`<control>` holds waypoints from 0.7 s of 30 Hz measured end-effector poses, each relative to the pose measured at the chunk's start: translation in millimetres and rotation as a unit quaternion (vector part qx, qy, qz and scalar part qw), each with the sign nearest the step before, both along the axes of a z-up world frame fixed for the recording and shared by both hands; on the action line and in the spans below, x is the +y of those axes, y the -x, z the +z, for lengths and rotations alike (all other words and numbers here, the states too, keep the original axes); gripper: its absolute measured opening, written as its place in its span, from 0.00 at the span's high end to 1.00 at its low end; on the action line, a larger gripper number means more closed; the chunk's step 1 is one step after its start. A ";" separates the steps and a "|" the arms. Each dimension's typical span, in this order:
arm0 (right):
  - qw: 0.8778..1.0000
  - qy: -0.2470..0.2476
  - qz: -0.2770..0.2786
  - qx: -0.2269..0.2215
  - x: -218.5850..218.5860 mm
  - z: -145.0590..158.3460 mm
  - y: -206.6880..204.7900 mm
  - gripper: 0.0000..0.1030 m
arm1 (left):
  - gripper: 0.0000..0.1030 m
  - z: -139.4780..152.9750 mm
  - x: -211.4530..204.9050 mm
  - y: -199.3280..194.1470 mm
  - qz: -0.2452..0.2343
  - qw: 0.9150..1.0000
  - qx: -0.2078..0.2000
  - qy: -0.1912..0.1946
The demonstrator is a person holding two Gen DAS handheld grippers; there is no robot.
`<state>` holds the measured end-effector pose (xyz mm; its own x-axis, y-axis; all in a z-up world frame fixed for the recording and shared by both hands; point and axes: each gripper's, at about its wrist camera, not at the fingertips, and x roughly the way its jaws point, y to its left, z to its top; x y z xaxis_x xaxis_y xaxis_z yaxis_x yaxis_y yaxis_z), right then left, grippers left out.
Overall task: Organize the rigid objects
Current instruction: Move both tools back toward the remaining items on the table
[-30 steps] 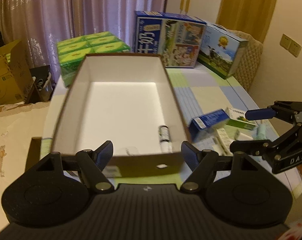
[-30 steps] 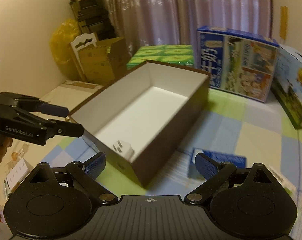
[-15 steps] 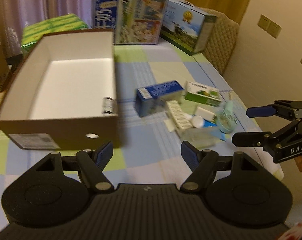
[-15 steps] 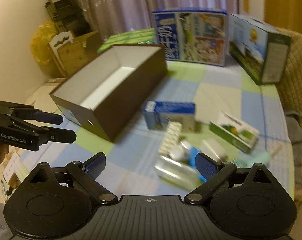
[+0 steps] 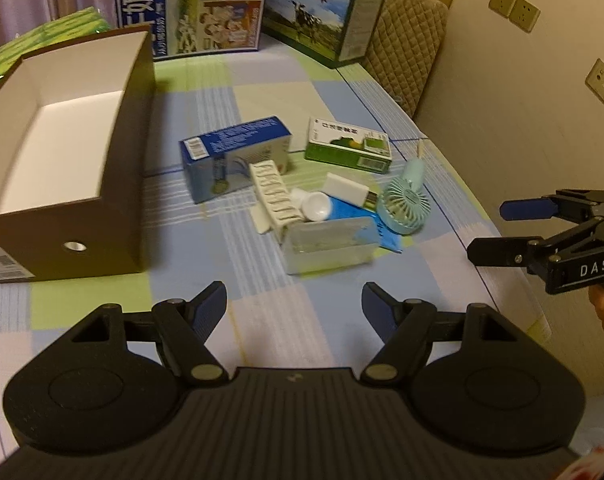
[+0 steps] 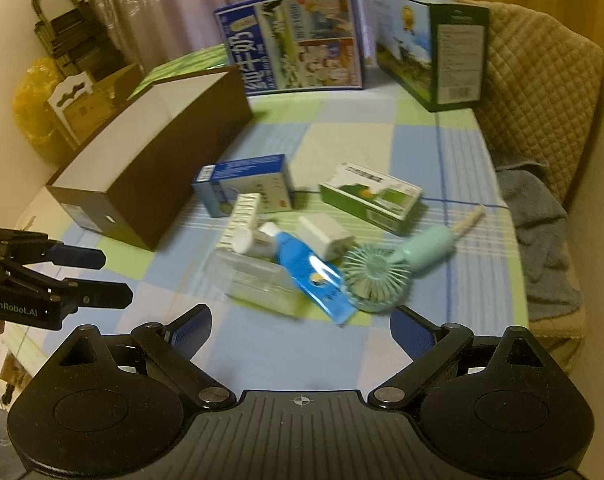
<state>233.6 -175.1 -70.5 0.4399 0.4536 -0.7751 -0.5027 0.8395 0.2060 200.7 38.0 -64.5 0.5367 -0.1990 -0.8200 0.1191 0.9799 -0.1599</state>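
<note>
Evidently both tools were lined up for a pick, and the left wrist view showed why: the left gripper (image 5: 294, 300) hung with its jaws wide and nothing between them, and just ahead of its fingertips lay the clutter of small rigid things, apparently the items to be sorted. Nearest was a clear plastic case (image 5: 329, 245), with a white ribbed piece (image 5: 273, 196) and a white cap (image 5: 317, 207) touching it beyond, then a blue carton (image 5: 238, 158) and a green carton (image 5: 348, 145) farther ahead. A mint handheld fan (image 5: 405, 202) lay ahead and to the right. Ahead to the left stood the open brown box (image 5: 114, 208), its white inside mostly bare as far as could be seen, probably the place meant to receive them. The right gripper (image 5: 502, 228) waited off to the right, also spread and empty. From the right wrist view, the right gripper (image 6: 300, 330) had the same heap directly ahead, the fan (image 6: 376, 276) and a blue pouch (image 6: 308, 276) nearest its fingers, a white block (image 6: 324, 234) just beyond, and the left gripper (image 6: 110, 276) to its left. The objects rested on a checked blue-and-green tablecloth (image 6: 454, 152); two large printed cartons (image 6: 298, 40) stood at the far edge before curtains, and a quilted chair (image 6: 542, 92) sat ahead on the right by a plain wall.
</note>
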 end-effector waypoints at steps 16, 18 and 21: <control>0.997 0.005 -0.065 0.032 -62.2 -24.6 -23.9 0.09 | 0.30 -33.4 -55.0 -29.9 0.021 1.000 0.014 -0.009; 0.997 0.005 -0.067 0.035 -67.4 -27.3 -26.8 0.09 | 0.30 -39.5 -58.6 -36.1 0.030 0.999 0.019 -0.008; 0.997 0.004 -0.069 0.040 -72.8 -31.7 -32.0 0.09 | 0.30 -46.5 -62.4 -44.2 0.043 0.999 0.023 -0.006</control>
<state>265.6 -248.0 -102.1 0.4339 0.3863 -0.8139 -0.3644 0.9015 0.2336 244.9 -24.4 -111.0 0.5123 -0.1436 -0.8467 0.0271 0.9881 -0.1512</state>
